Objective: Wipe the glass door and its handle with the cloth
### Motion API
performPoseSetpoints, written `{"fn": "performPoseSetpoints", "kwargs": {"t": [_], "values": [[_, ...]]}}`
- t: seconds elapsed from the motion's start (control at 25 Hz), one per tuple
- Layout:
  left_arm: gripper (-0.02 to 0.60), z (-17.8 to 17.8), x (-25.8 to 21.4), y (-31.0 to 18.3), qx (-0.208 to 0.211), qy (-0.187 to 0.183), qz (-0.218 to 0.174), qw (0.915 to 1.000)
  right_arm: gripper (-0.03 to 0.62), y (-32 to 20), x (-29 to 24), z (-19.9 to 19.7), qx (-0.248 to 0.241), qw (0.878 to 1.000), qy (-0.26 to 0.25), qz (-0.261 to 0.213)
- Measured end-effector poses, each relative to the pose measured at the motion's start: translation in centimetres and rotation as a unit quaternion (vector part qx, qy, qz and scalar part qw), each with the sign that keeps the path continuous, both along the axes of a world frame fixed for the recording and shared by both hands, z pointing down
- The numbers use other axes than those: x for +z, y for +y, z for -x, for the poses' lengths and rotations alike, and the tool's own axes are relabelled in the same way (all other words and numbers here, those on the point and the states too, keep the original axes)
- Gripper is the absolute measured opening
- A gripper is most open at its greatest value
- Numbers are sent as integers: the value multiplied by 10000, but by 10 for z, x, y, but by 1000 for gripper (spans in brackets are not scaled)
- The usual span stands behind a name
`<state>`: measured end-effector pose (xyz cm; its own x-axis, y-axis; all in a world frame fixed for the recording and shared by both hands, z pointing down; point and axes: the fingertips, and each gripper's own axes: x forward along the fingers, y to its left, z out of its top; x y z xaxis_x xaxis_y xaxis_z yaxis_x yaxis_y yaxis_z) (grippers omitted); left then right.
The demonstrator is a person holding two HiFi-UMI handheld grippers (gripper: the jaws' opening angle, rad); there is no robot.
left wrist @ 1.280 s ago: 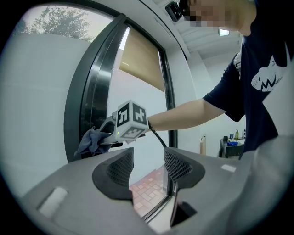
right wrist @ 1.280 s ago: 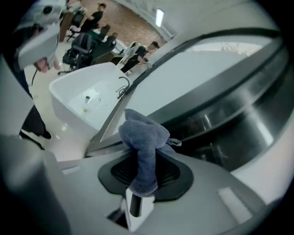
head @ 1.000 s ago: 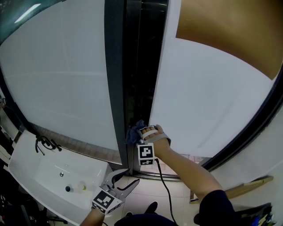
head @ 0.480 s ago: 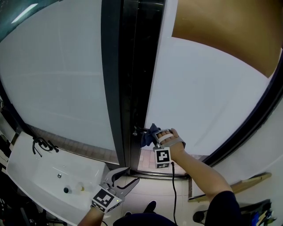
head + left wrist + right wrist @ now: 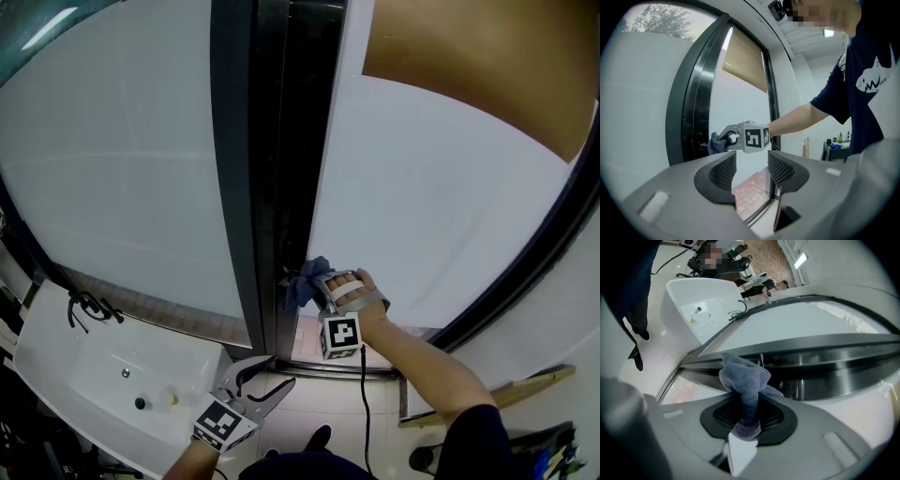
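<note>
At the lower left a white sink [image 5: 89, 370] stands under the left pane [image 5: 122, 169]. Just right of it the left gripper [image 5: 272, 373] hangs low. Its fingers are spread, with only floor tiles and the door's bottom rail showing between them in its own view [image 5: 751, 171].

Next comes the dark frame [image 5: 234, 187], running top to bottom. At its lower part is the blue cloth [image 5: 305, 279], beside a small dark handle [image 5: 285, 274]. I cannot tell whether cloth and handle touch.

The right gripper [image 5: 317, 286] has its fingers pinched together on the cloth. In its own view [image 5: 747, 417] a narrow neck of cloth [image 5: 744, 380] is squeezed between the pads. A short tail sticks out behind them and a loose wad bulges past the tips. The cloth's long axis runs along the fingers, with the wad end pointing at the frame. In the head view that is up and to the left.

Right of the hand [image 5: 361, 292] the frosted glass door [image 5: 422, 216] fills the view, with a tan blind [image 5: 487, 66] at its top.
</note>
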<state>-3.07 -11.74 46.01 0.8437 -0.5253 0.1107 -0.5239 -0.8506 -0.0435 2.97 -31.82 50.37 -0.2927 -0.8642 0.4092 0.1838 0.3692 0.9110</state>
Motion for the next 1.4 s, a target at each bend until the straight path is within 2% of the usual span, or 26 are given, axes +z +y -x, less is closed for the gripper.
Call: {"fn": "performPoseSetpoints", "kwargs": {"t": [0.16, 0.28, 0.44, 0.6, 0.84, 0.96, 1.04, 1.08, 1.16, 1.28, 1.4], "values": [[206, 0, 0, 0, -44, -8, -4, 10000, 92, -8, 17, 58, -396, 9991, 115, -45], [206, 0, -7, 1, -76, 42, -8, 10000, 92, -25, 32, 72, -328, 9982, 462, -181], [206, 9, 1, -2, -184, -14, 26, 9998, 92, -34, 42, 59, -293, 9965, 751, -211], [206, 13, 2, -6, -201, -7, 36, 9998, 92, -26, 44, 36, -318, 9959, 826, -181], [206, 10, 3, -6, -66, -4, 17, 10000, 92, -17, 52, -17, 40, 9954, 952, -93], [206, 5, 4, -6, 20, -1, 30, 10000, 92, -12, 53, -36, 332, 9975, 622, 37], [206, 3, 4, -6, 47, -3, 33, 10000, 92, -4, 56, -39, 577, 9968, -177, 526], [206, 2, 4, -6, 49, -6, 33, 10000, 92, 2, 61, -38, 726, 9904, -735, 919], [206, 4, 5, -6, 30, -12, 43, 10000, 92, 12, 74, -31, 1044, 9616, -1862, 1726], [206, 8, 8, -6, -36, -44, 67, 10000, 92, 12, 84, -13, 1446, 8947, -3343, 2586], [206, 11, 7, -8, -129, -46, 100, 9999, 92, -9, 75, 9, 1612, 8245, -4591, 2887]]}}
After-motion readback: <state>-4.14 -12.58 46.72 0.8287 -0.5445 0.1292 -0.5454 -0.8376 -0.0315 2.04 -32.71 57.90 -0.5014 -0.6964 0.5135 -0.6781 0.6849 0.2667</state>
